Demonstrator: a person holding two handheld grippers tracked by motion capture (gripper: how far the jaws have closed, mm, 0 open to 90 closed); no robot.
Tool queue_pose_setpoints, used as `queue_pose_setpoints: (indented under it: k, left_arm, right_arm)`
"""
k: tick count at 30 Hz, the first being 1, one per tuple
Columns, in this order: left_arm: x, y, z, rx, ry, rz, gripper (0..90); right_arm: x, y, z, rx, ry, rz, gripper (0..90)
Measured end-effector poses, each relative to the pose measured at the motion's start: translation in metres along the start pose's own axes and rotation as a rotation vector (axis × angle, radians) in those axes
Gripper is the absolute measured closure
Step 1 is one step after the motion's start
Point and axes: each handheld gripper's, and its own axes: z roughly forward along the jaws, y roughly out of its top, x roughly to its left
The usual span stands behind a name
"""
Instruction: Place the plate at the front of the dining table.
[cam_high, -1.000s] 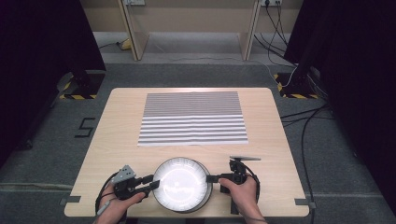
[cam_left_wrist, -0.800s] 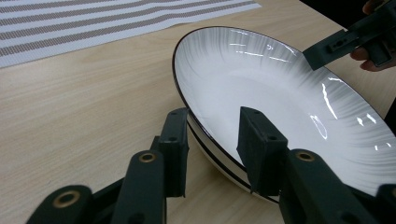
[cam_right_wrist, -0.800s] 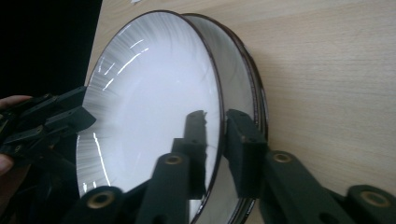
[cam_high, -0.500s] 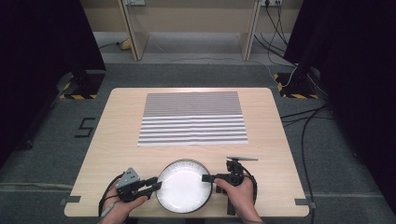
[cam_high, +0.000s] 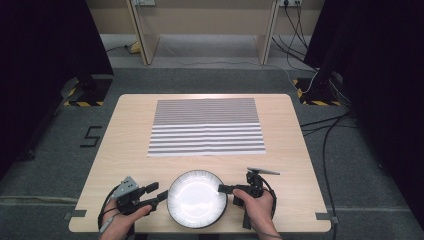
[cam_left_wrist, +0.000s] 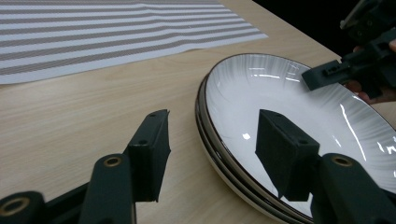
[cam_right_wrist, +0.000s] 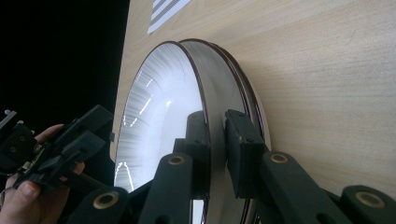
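Both grippers flank the plate (cam_high: 196, 198) at the near edge of the table (cam_high: 125, 145), with the striped mat (cam_high: 206, 125) farther off. Left gripper (cam_high: 156, 196) has just been opening; its jaws stand wide and straddle the plate's left rim without pressing, one pad over the white bowl, the other outside above the wood. Right gripper (cam_high: 222, 188) has just been closing and pinches the opposite rim between its pads, seen close in the right gripper view (cam_right_wrist: 215, 140). From the left jaws the rim lies straight ahead, so only the right hand (cam_high: 256, 205) has a hold. The plate probably stays flat until the left closes too.
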Motion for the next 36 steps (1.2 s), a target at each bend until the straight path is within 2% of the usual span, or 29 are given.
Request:
queue_pose_setpoints:
  k: [9,13,18,36]
  left_arm:
    - [0.013,-0.001,-0.01,-0.015,0.041,-0.024,40.6]
    - [0.017,-0.002,-0.012,-0.015,0.057,-0.035,38.7]
    - [0.019,-0.004,-0.013,-0.013,0.07,-0.04,38.0]
    - [0.022,-0.006,-0.013,-0.015,0.087,-0.049,37.7]
  right_arm:
    - [-0.004,0.0,-0.001,0.0,0.043,0.037,79.1]
    - [-0.002,0.0,-0.003,-0.013,0.064,0.034,79.1]
    - [0.001,0.003,-0.007,-0.027,0.061,0.017,79.0]
    - [0.01,0.02,-0.018,-0.074,0.081,0.016,78.2]
